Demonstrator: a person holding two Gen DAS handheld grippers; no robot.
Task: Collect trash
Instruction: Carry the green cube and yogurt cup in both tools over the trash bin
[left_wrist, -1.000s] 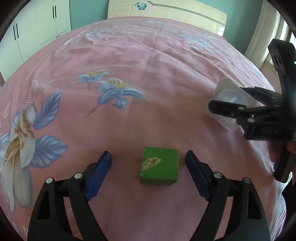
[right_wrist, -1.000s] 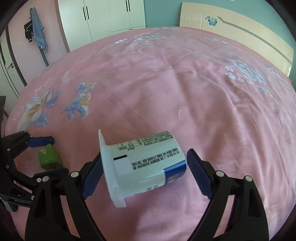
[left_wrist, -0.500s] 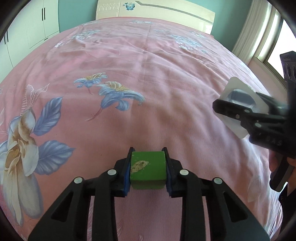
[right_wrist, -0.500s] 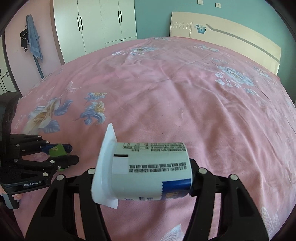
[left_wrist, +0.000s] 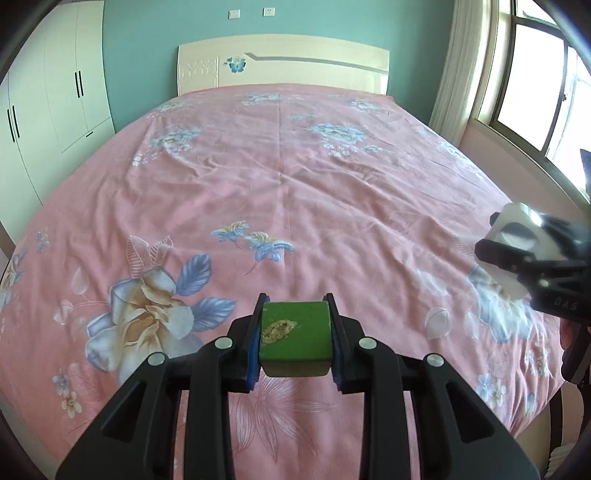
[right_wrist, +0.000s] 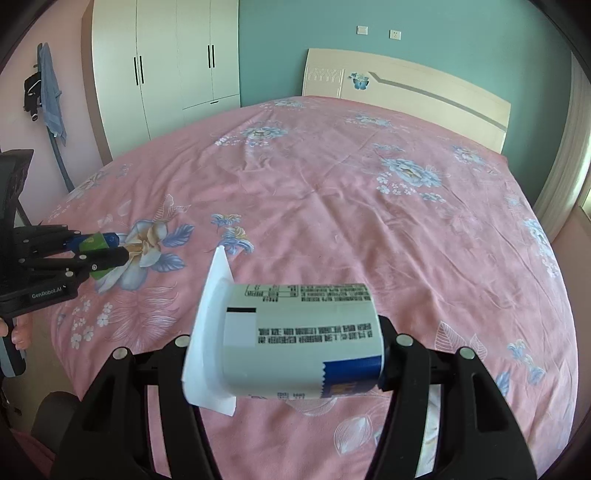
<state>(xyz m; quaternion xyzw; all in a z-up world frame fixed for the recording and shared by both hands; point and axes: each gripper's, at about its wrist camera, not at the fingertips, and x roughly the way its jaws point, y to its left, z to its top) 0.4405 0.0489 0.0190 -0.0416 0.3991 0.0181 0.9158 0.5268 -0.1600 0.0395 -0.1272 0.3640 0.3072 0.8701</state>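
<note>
Clamping green block (left_wrist: 294, 334) — left claw (left_wrist: 294, 341) level.

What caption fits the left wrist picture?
Left gripper lifts a small green cube above the pink floral bedspread.

Big bed (left_wrist: 295, 177), cream headboard (left_wrist: 282, 62) at far end. Covered edge to edge with pink floral bedsheet (right_wrist: 332, 206), bit wrinkly. Just sheet lying on top, blue-white flower prints scattered around.

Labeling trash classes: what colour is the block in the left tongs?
Green block, with a tan scuffed patch on top; clearest in the left wrist view.
</note>
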